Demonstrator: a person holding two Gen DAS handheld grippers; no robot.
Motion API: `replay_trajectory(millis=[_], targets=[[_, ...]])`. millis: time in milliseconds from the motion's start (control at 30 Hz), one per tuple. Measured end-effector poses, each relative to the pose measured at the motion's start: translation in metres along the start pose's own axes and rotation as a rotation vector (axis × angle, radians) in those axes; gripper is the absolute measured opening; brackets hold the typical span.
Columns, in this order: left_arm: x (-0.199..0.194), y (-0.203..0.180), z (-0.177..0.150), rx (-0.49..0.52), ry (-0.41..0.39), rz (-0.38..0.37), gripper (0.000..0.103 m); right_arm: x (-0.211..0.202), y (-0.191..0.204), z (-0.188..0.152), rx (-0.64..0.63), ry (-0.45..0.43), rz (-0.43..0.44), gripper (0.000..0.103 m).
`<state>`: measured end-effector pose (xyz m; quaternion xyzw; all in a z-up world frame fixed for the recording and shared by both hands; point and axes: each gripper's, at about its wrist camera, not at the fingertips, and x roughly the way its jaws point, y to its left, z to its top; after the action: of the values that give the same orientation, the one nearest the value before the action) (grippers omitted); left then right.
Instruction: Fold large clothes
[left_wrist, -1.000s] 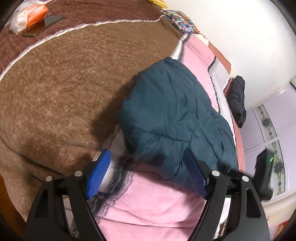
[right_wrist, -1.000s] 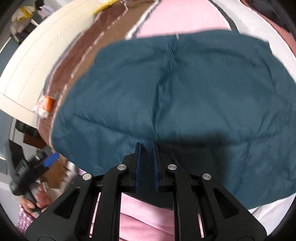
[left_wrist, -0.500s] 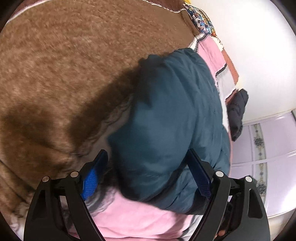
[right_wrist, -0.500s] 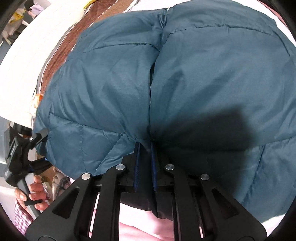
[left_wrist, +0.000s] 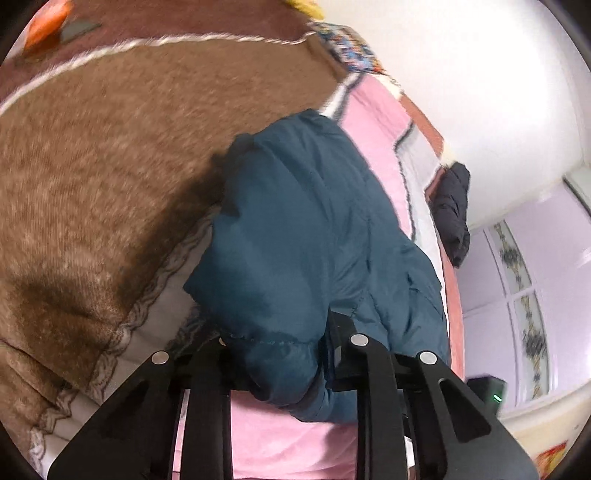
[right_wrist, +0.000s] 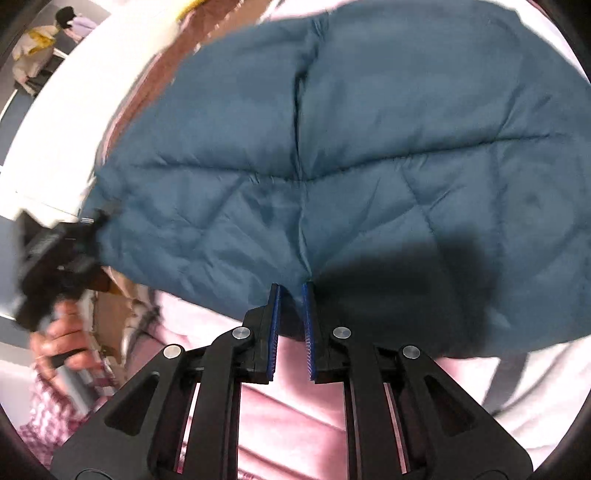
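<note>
A teal quilted jacket (left_wrist: 314, 221) lies on a bed. In the left wrist view my left gripper (left_wrist: 277, 350) is shut on a thick fold at the jacket's near corner; the padding bulges between the fingers and hides the pads. In the right wrist view the jacket (right_wrist: 369, 147) fills most of the frame, and my right gripper (right_wrist: 291, 295) is shut on its near hem, the blue pads (right_wrist: 274, 332) a narrow gap apart with the fabric edge between their tips. The other gripper and the hand holding it (right_wrist: 55, 280) show at the jacket's left corner.
A brown fuzzy blanket (left_wrist: 92, 166) covers the bed's left part, with a pink quilt (left_wrist: 288, 435) under the jacket. A black garment (left_wrist: 452, 206) lies at the far bed edge by the white wall. An orange packet and a dark flat object (left_wrist: 62, 22) lie far left.
My left gripper went from wide open around the jacket's corner to shut on it. My right gripper kept hold of the hem, and more of the jacket now lies spread in front of it.
</note>
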<state>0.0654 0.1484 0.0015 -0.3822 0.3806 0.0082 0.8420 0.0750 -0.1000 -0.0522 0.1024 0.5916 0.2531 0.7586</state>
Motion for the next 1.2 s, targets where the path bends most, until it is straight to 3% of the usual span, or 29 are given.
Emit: replay_trajectory(millis=[200,300,367,433,533,600,700,800,1067,1200], targets=[[-0.020,-0.064,-0.008,0.240,-0.066,0.009,0.022,0.016,0.002,0.012,0.004,0.009,-0.008,0.011],[-0.029,-0.097,-0.015,0.354,-0.108,0.014,0.022,-0.003,-0.005,0.010,0.005,0.009,0.012,0.012],[-0.033,-0.115,-0.018,0.413,-0.120,0.011,0.022,-0.038,-0.014,0.006,0.012,-0.066,0.068,0.012],[-0.035,-0.127,-0.022,0.460,-0.125,0.014,0.022,-0.080,-0.025,0.003,0.015,-0.175,0.068,0.014],[-0.034,-0.152,-0.027,0.530,-0.132,0.016,0.022,-0.136,-0.068,-0.003,0.076,-0.320,-0.016,0.014],[-0.034,-0.163,-0.032,0.559,-0.131,0.010,0.022,-0.147,-0.101,-0.008,0.150,-0.340,-0.060,0.014],[-0.031,-0.187,-0.044,0.620,-0.125,-0.001,0.022,-0.132,-0.146,-0.013,0.264,-0.292,-0.032,0.017],[-0.024,-0.213,-0.057,0.691,-0.108,-0.013,0.022,-0.101,-0.156,-0.018,0.311,-0.237,0.009,0.017],[0.015,-0.279,-0.106,0.880,-0.017,-0.042,0.022,-0.082,-0.171,-0.023,0.331,-0.257,0.099,0.017],[0.054,-0.304,-0.136,0.945,0.059,-0.055,0.022,-0.088,-0.190,-0.032,0.378,-0.268,0.202,0.017]])
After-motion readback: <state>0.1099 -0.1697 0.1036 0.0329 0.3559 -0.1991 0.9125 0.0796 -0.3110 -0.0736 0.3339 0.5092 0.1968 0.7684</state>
